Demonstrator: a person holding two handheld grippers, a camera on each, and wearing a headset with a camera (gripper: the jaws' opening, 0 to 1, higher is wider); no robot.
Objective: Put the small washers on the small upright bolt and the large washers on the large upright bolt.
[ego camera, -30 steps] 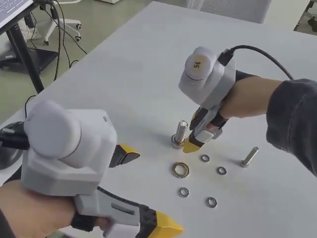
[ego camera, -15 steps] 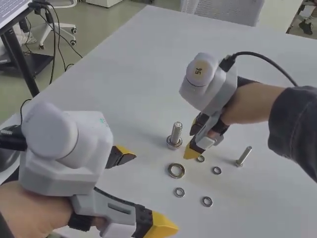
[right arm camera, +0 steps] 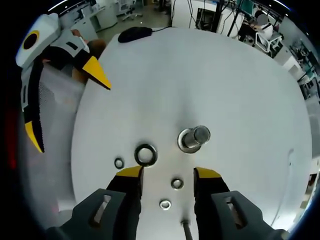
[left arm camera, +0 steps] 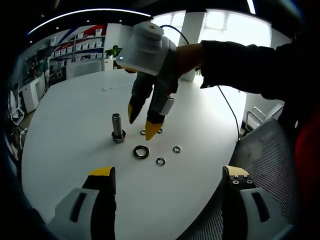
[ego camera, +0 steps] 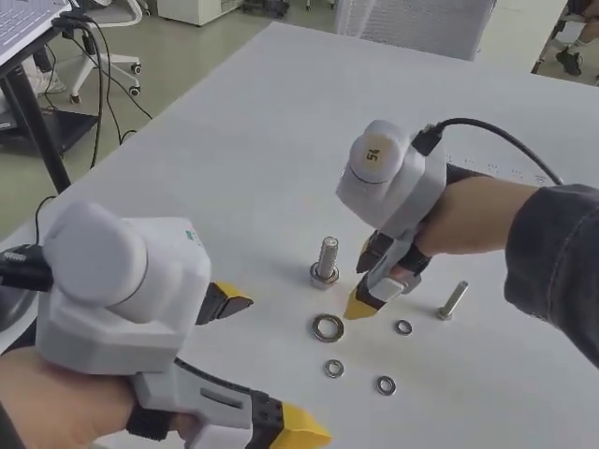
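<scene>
Right gripper [right arm camera: 169,172], jaws apart, has slid from the bolt [ego camera: 325,262] over a washer [right arm camera: 177,183] at lower center; left gripper [left arm camera: 168,171] likewise spread.

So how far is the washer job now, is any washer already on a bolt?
Done: perhaps one; a ring sits at the base of the large bolt, washer or bolt head, I cannot tell. In hand: nothing; the open right gripper hovers over a small washer. Left: the large washer and the other small washers lie loose, and the small bolt looks bare.
</scene>
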